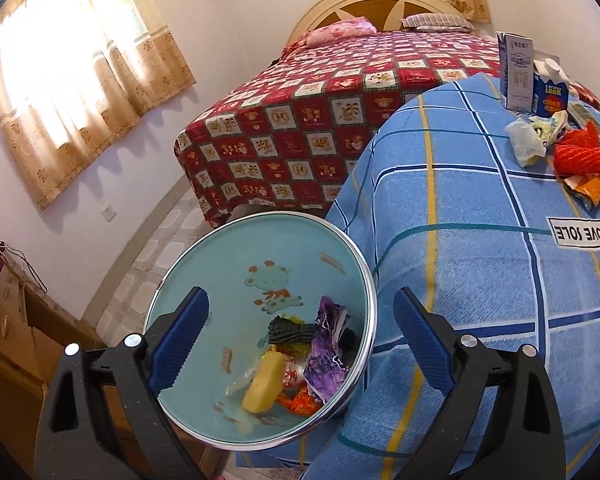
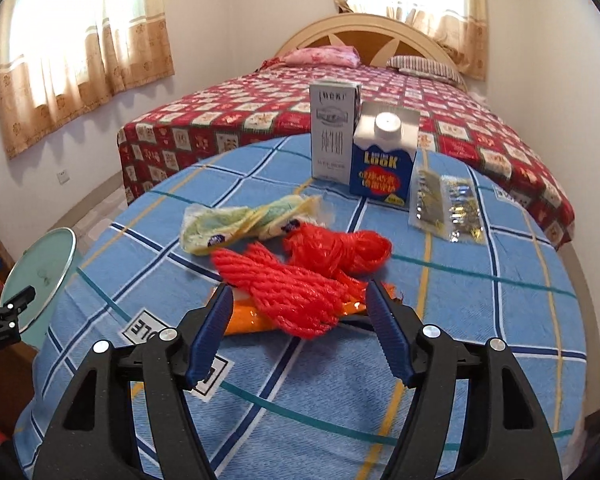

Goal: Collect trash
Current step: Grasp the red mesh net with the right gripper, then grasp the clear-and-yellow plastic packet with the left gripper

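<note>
The right gripper (image 2: 300, 332), jaws apart and empty, faces the red rope bundle (image 2: 296, 292) just ahead; the left gripper (image 1: 300, 344) gapes over the bin (image 1: 260, 256).

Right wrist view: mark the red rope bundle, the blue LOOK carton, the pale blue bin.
Red twisted plastic rope bundle (image 2: 296, 296), right wrist view, on the near coil.
Blue LOOK carton (image 2: 382, 176), right wrist view, front face.
Pale blue round bin (image 2: 36, 264), right wrist view, inner wall.

The bin (image 1: 236, 248) has a glossy chrome rim and smooth matt walls. At twelve o'clock of the rough woven tablecloth (image 2: 480, 320) stand smooth paperboard cartons (image 2: 334, 132).
</note>
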The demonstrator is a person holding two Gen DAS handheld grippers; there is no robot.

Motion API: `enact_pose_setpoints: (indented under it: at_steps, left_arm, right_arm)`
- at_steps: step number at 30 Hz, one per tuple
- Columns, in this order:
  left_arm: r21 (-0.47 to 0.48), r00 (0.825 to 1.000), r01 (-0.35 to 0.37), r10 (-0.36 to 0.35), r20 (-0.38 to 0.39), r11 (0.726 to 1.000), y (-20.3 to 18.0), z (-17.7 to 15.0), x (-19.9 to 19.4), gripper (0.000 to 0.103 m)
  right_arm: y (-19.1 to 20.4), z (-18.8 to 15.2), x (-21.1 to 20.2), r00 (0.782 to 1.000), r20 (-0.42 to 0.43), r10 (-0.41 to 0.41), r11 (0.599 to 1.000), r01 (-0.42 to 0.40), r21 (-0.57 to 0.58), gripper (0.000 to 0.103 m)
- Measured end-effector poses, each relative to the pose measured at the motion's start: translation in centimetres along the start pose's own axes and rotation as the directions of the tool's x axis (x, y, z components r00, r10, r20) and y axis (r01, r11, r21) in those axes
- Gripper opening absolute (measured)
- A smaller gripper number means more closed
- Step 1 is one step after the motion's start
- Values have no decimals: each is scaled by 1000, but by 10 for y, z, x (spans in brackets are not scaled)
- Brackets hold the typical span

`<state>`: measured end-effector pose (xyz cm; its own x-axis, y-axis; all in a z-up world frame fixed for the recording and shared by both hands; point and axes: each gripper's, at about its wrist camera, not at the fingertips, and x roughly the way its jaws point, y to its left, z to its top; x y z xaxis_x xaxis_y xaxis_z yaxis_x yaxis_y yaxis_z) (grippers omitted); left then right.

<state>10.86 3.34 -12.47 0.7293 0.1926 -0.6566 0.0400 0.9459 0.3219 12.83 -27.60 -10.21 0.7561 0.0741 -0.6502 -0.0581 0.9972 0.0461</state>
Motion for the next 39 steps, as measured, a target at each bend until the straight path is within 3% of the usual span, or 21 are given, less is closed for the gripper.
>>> enact_pose_setpoints:
  at_steps: [6,9,13,21,26,32,39]
  left_arm:
    - [-24,1000,11,-12,-4,1000,7,1,1,92]
    - [-32,1000,27,-27,-11,999,7,2,2,92]
    - [-36,999,37,-37,-8,999,6,3,0,92]
    - [-7,998,55,-55,31,998,-13,23,-7,92]
    - [27,995,82,-83,58,996,-40,43,-9,92]
    - [75,985,139,-146,90,987,-90,73,-10,92]
    - [130,976,178,-192,103,975,-148,106,1,92]
  right_arm:
    - [0,0,13,998,-49,32,999,-31,21,64]
    - [4,-2,18,993,-88,73,997,-73,11,33]
    - [9,-3,14,992,-75,97,995,-98,-3,18]
    - [9,-2,-24,991,39,126,992,-126,-8,15]
    - [-23,0,-48,992,107,62,996,-69,65,15]
    - [-81,-4,-47,993,102,-53,983,34,181,15]
    - [-123,-15,-35,988,56,-146,968,131,212,15]
